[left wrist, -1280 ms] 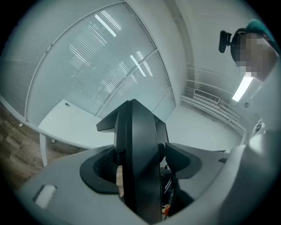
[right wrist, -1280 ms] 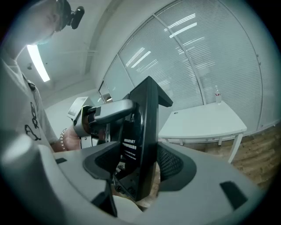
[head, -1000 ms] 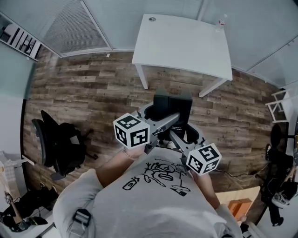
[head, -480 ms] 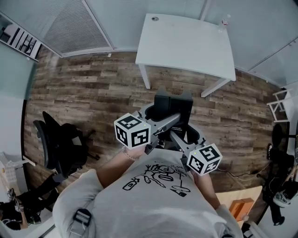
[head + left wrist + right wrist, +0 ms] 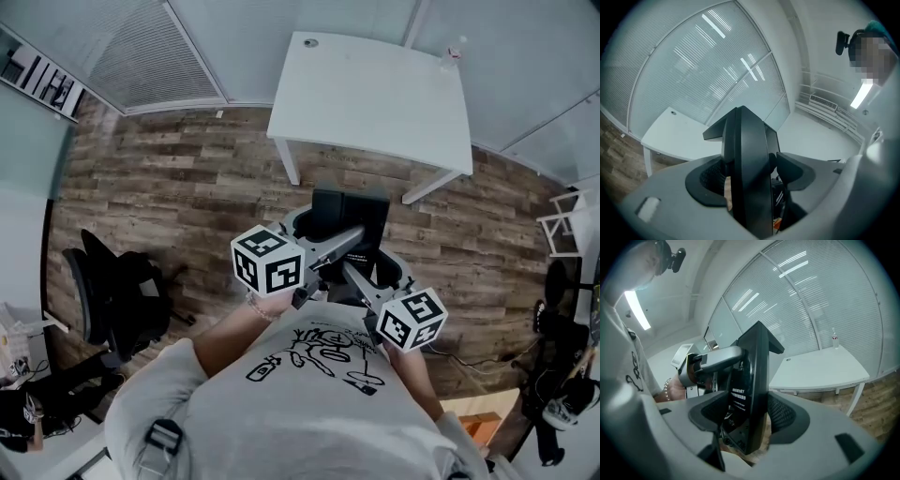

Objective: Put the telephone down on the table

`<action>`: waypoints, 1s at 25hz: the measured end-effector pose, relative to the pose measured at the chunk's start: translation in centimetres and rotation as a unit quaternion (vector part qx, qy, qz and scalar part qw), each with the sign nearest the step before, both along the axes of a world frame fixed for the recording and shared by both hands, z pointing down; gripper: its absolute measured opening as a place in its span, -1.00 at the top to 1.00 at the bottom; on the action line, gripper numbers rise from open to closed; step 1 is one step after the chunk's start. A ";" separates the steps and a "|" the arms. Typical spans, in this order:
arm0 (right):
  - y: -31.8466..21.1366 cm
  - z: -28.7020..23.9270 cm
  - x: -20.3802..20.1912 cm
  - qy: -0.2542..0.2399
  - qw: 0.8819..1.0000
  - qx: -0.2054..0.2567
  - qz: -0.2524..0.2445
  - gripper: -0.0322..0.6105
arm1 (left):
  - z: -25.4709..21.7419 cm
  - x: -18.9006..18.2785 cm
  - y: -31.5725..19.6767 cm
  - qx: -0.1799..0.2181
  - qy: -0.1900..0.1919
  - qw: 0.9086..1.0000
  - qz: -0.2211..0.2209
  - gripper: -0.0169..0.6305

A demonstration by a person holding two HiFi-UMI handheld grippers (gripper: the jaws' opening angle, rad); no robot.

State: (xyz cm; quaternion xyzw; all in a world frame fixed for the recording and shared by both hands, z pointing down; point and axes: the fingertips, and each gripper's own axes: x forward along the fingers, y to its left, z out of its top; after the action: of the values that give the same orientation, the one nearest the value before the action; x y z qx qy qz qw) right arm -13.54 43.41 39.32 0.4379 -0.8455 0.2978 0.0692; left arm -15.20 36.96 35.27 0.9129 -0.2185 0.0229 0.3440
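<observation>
A black telephone (image 5: 349, 210) hangs in front of the person's chest, high above the wooden floor, gripped from both sides. My left gripper (image 5: 330, 236) is shut on it; in the left gripper view the telephone (image 5: 745, 140) stands edge-on as a dark slab between the jaws of that gripper (image 5: 752, 171). My right gripper (image 5: 375, 267) is shut on it too, and in the right gripper view its jaws (image 5: 750, 416) clamp the telephone (image 5: 754, 362) with the labelled underside showing. The white table (image 5: 375, 94) stands ahead, some way off.
A small bottle (image 5: 457, 47) stands at the table's far right corner. A black office chair (image 5: 117, 291) is on the floor at the left. Cables, bags and an orange box (image 5: 478, 427) lie at the right. Glass walls with blinds close the room behind the table.
The person, with both grippers still on the telephone, has drifted slightly towards the white table. The grip looks the same.
</observation>
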 end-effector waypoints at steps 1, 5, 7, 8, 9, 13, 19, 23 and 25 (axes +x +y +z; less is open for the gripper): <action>-0.5 0.0 0.7 -0.001 1.000 0.000 0.000 0.12 | 0.0 0.7 -0.5 0.000 -0.001 1.000 0.000 -0.06; -2.7 0.1 3.7 -0.002 1.000 -0.001 0.001 0.12 | 0.1 3.7 -2.7 -0.002 -0.001 1.000 0.000 -0.06; -3.8 0.1 5.2 -0.004 1.000 0.000 0.002 0.12 | 0.1 5.2 -3.8 -0.002 -0.002 1.000 0.000 -0.06; -4.5 0.0 6.0 -0.005 1.000 0.000 0.002 0.12 | 0.1 6.0 -4.5 -0.003 -0.003 1.000 0.000 -0.06; -5.2 0.0 6.8 -0.006 1.000 0.000 0.003 0.12 | 0.1 6.8 -5.2 -0.004 -0.003 1.000 0.001 -0.06; -8.2 -0.3 10.8 -0.009 1.000 -0.001 0.005 0.12 | -0.2 10.9 -8.2 -0.005 -0.004 1.000 0.003 -0.06; -10.3 -0.2 13.6 -0.012 1.000 0.002 0.010 0.12 | -0.2 13.8 -10.3 -0.001 -0.006 1.000 0.007 -0.06; -11.6 0.0 16.0 -0.013 1.000 0.002 0.010 0.12 | 0.1 16.1 -11.6 -0.001 -0.007 1.000 0.007 -0.06; -12.3 0.1 17.2 -0.014 1.000 0.002 0.009 0.12 | 0.2 17.3 -12.3 -0.001 -0.008 1.000 0.005 -0.06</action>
State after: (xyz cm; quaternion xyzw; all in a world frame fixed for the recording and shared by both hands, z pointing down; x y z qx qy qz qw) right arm 3.62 31.11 39.46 0.4414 -0.8430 0.3027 0.0539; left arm 2.08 24.67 35.46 0.9132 -0.2170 0.0318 0.3436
